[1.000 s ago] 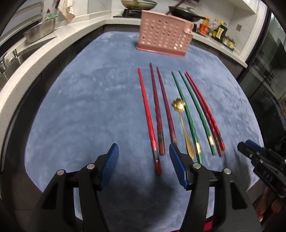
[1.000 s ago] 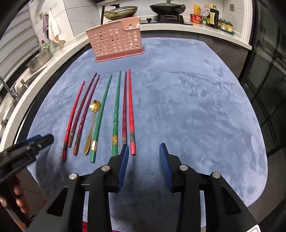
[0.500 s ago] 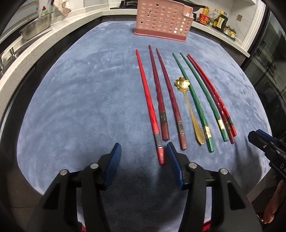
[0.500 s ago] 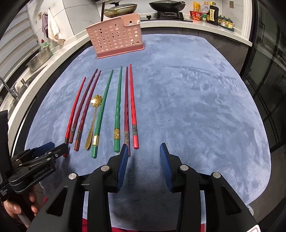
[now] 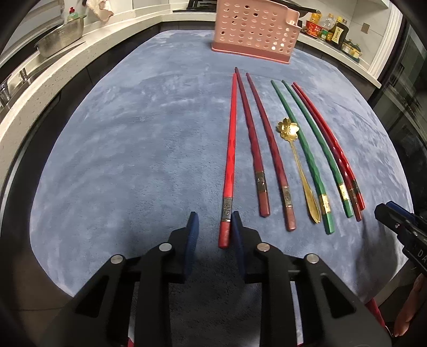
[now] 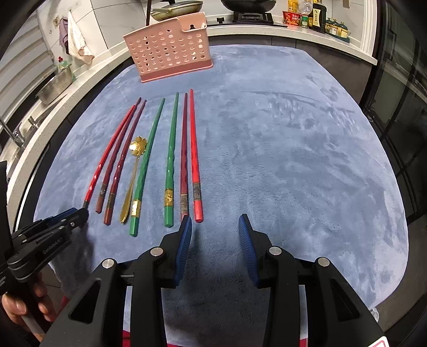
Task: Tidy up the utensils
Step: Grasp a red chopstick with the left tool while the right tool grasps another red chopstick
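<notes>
Several chopsticks lie side by side on a blue-grey mat (image 5: 133,160): red and dark red ones, two green ones (image 5: 307,152), and a gold flower-bowl spoon (image 5: 296,160) among them. My left gripper (image 5: 213,227) is open with narrowed jaws; the thick end of the leftmost bright red chopstick (image 5: 230,149) lies between its pads, against the right pad. In the right wrist view this chopstick (image 6: 106,160) ends at the left gripper (image 6: 77,215). My right gripper (image 6: 214,227) is open and empty, just in front of the rightmost red chopstick (image 6: 194,157). A pink perforated holder (image 5: 253,29) stands at the mat's far end.
A kitchen counter (image 5: 40,80) with a sink and a metal colander (image 5: 60,40) runs along the left. Bottles and jars (image 6: 307,13) and pans on a stove stand at the back. The mat's right half (image 6: 293,160) bears nothing.
My left gripper has moved forward onto the end of the leftmost red chopstick and narrowed its jaws around it. My right gripper has edged forward and stayed open.
</notes>
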